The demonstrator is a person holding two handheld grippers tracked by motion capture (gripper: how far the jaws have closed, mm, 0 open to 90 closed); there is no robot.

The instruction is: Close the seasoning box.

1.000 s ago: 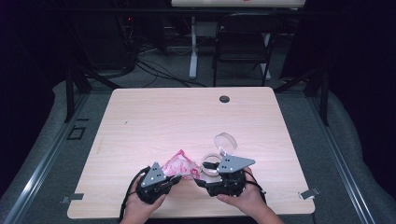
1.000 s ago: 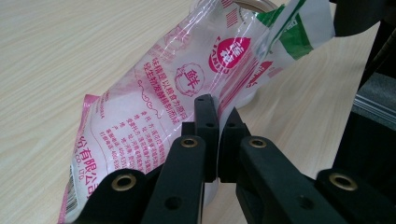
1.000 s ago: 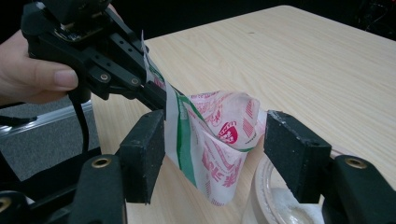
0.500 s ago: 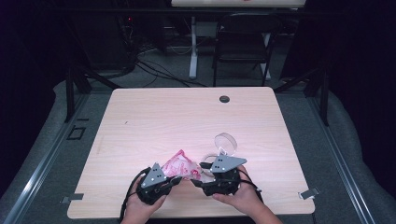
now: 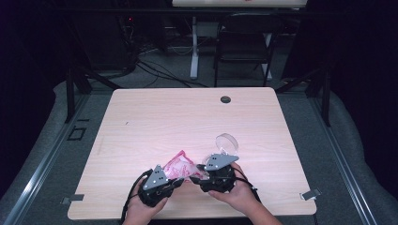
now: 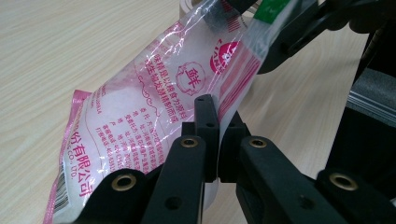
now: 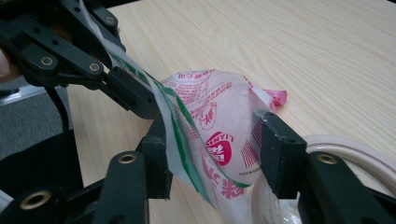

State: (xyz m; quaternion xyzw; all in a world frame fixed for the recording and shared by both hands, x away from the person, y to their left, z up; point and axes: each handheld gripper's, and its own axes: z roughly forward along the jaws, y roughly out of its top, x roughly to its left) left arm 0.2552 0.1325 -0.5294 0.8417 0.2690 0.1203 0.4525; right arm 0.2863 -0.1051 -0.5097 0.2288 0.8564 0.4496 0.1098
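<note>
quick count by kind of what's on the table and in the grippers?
Clear plastic bag with pink print: 1
Clear round lid: 1
Cream round container: 1
Black two-jaw grippers, left and right: 2
Total: 5

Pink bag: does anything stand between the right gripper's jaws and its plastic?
Nothing visible does. The right gripper has its jaws open around the pink bag edge, film already in the gap, while the left gripper pinches the bag shut.
</note>
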